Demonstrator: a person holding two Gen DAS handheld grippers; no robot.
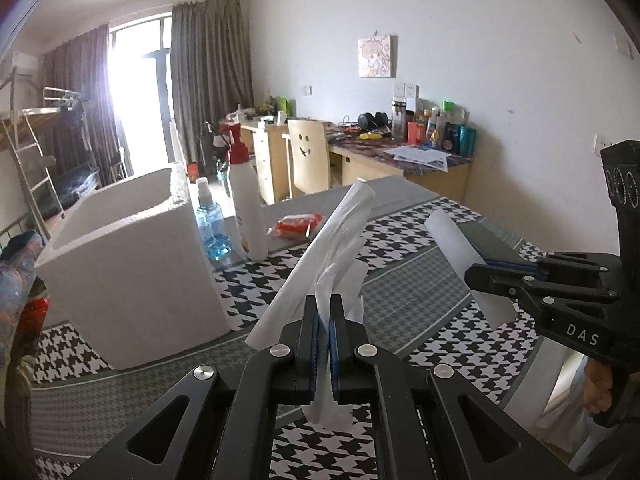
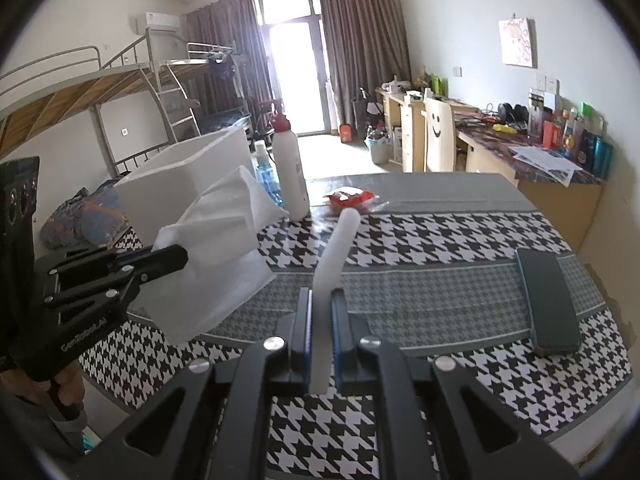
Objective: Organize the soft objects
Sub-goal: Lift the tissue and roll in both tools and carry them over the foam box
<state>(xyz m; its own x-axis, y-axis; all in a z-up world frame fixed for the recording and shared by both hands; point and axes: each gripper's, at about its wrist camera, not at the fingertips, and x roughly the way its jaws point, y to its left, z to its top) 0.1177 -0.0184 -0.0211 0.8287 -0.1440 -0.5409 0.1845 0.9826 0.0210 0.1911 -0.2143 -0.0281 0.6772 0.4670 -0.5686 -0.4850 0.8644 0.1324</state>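
My left gripper is shut on a crumpled white tissue and holds it above the houndstooth tablecloth. It also shows in the right wrist view, where the tissue hangs in front of the white foam box. My right gripper is shut on a white foam strip that sticks up and away from it. In the left wrist view the right gripper holds the strip at the right. The foam box stands open at the left.
A white pump bottle and a blue spray bottle stand beside the box. A red packet lies behind the tissue. A dark phone lies at the table's right. Desks, a chair and a bunk bed stand beyond.
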